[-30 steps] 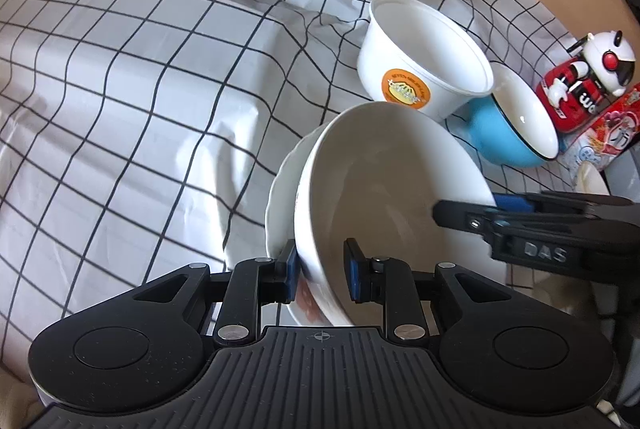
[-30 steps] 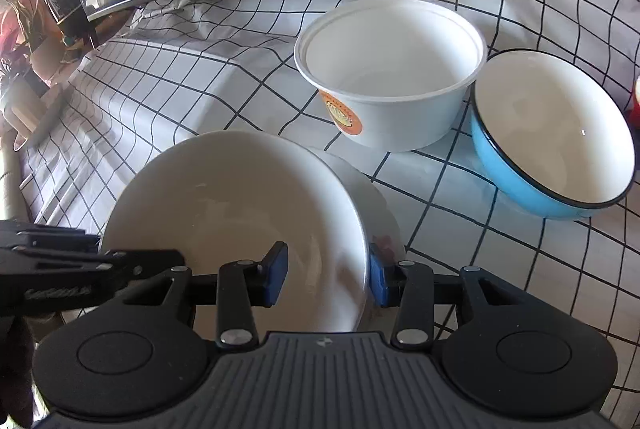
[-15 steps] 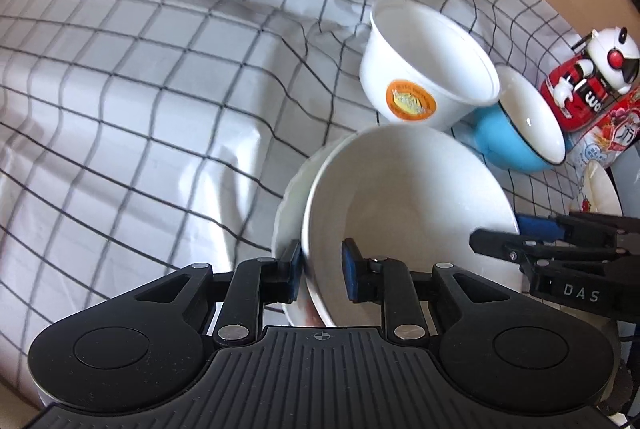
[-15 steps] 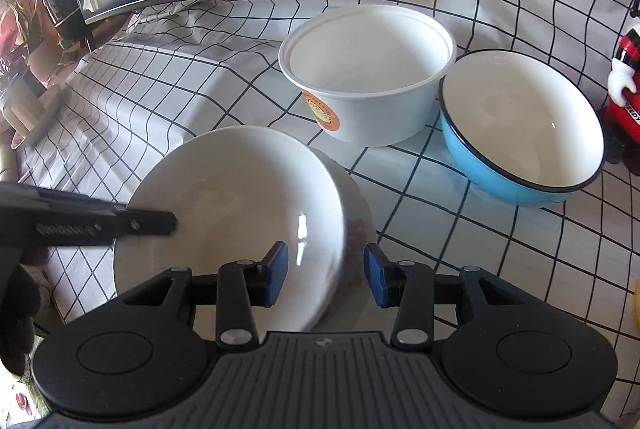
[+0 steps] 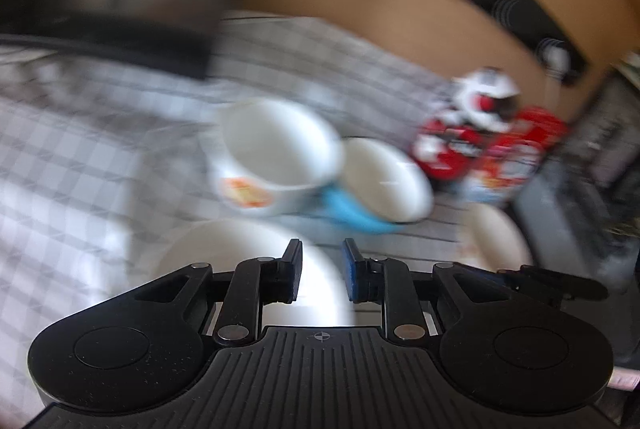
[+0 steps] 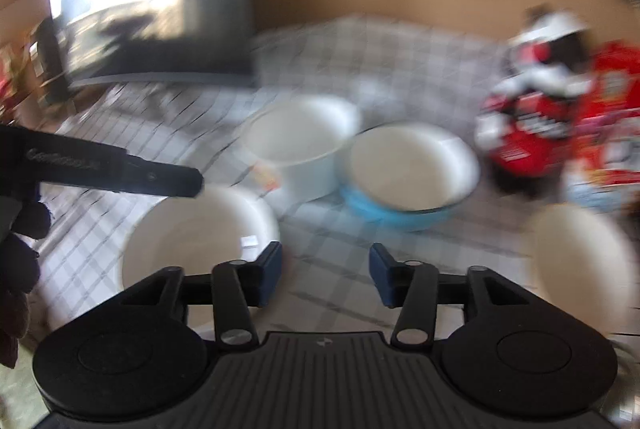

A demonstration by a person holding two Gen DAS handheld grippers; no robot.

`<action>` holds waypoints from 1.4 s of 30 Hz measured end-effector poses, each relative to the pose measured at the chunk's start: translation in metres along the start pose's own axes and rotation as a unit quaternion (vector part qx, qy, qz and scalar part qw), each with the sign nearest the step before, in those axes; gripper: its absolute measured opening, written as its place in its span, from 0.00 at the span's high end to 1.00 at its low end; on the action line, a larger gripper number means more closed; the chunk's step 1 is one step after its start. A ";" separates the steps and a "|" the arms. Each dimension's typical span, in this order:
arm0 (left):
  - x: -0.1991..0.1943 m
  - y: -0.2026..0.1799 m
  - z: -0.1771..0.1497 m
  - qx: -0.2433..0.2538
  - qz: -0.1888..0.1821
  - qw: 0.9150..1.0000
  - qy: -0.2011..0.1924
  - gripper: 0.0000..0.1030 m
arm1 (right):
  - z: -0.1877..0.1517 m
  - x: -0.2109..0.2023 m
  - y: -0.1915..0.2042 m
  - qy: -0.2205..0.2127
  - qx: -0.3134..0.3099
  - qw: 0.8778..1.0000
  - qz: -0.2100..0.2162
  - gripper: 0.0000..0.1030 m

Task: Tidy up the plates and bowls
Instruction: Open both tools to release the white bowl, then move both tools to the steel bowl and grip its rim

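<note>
Both views are motion-blurred. A wide white bowl [image 5: 224, 253] [image 6: 196, 233] rests on the checked cloth near me. My left gripper [image 5: 320, 275] is open and empty above its right rim. My right gripper [image 6: 324, 275] is open and empty to the right of that bowl. Behind stand a tall white bowl with an orange label [image 5: 276, 161] [image 6: 300, 145] and a blue bowl with a white inside [image 5: 380, 189] [image 6: 412, 173]. A white plate [image 5: 496, 233] [image 6: 580, 261] lies at the right.
A red and white toy figure [image 5: 476, 121] [image 6: 536, 117] and a red packet [image 6: 612, 117] stand at the back right. A dark monitor [image 6: 152, 9] is at the back left. The left gripper's arm [image 6: 108, 169] reaches in from the left.
Both grippers have let go of the wide white bowl, opened, and pulled back and up. The bowl now rests on the cloth. Both cameras swing fast, blurring the views.
</note>
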State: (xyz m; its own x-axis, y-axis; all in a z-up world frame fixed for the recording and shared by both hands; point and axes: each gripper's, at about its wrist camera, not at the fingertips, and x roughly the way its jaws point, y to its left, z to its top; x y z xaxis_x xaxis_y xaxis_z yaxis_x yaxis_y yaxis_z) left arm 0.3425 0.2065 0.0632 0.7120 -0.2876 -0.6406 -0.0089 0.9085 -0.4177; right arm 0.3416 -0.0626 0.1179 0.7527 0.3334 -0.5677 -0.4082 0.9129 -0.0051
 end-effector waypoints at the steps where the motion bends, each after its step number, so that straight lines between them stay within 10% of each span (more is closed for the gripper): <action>1: 0.006 -0.016 0.000 0.010 -0.022 1.000 0.006 0.77 | -0.004 -0.012 -0.009 -0.012 0.003 1.000 -0.018 0.47; 8: 0.081 -0.125 -0.043 0.116 -0.086 0.985 0.098 0.77 | -0.070 -0.097 -0.091 -0.075 0.031 0.967 -0.242 0.33; 17: 0.140 -0.199 -0.101 0.187 -0.094 0.967 0.145 0.77 | -0.146 -0.131 -0.143 -0.079 0.095 0.902 -0.414 0.15; 23: 0.162 -0.189 -0.102 0.139 -0.059 0.974 0.168 0.77 | -0.150 -0.108 -0.178 -0.004 0.150 0.950 -0.273 0.17; 31: 0.191 -0.185 -0.116 0.097 -0.045 0.972 0.207 0.77 | -0.157 -0.065 -0.221 0.026 0.256 0.944 -0.205 0.33; 42: 0.210 -0.195 -0.121 0.100 -0.045 0.965 0.239 0.79 | -0.159 -0.036 -0.225 0.062 0.249 0.956 -0.144 0.56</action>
State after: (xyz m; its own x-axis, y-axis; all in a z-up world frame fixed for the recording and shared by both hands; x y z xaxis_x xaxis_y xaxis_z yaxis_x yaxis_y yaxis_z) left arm 0.4086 -0.0678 -0.0683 0.2974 -0.4311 -0.8519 0.2074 0.9001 -0.3831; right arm 0.3239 -0.3179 0.0084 0.7174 0.0498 -0.6949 0.1265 0.9716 0.2002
